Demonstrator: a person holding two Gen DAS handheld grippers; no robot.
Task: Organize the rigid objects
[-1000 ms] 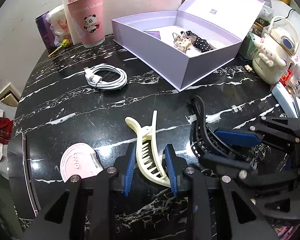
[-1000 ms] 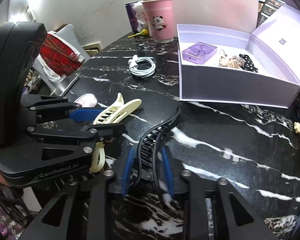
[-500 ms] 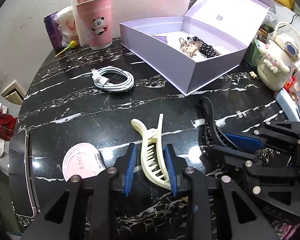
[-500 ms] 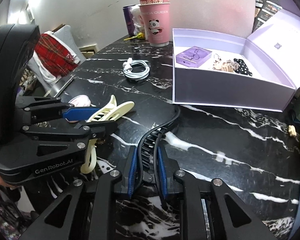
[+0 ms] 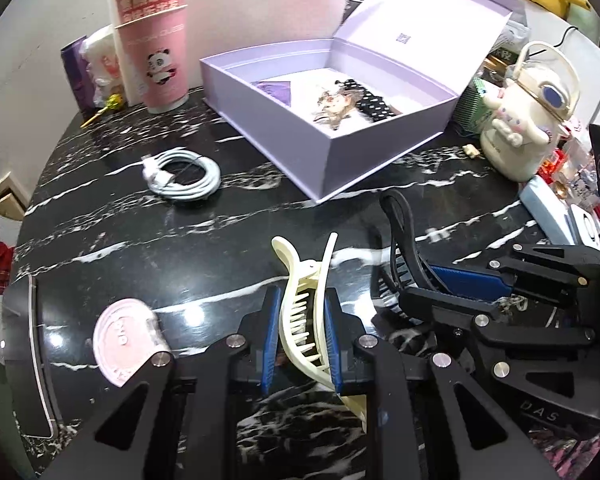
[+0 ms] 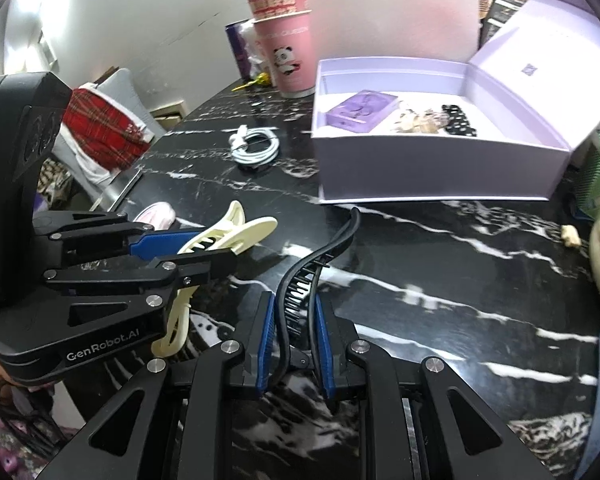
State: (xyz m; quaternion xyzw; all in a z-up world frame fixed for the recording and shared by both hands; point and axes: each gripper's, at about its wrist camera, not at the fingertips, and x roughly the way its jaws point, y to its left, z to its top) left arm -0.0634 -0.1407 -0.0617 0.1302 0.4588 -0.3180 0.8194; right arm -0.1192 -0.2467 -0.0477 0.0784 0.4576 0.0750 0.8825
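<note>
Left wrist view: left gripper (image 5: pixel 302 334) pinches the cream hair claw (image 5: pixel 304 312); right gripper (image 6: pixel 296 338) pinches the black hair claw (image 6: pixel 300 286), both near the tabletop (image 5: pixel 100 216), likely bound for the open lilac box (image 5: pixel 328 148).

We look from the left wrist low over the near edge of the table (image 5: pixel 100 216), forward along the left gripper (image 5: pixel 302 332) toward the box (image 5: pixel 320 148) at the far edge. From the right wrist we face the same way, equally close along the right gripper (image 6: pixel 296 320). Both views share the box (image 6: pixel 420 172), the cable (image 5: pixel 182 176) and each other's gripper.
</note>
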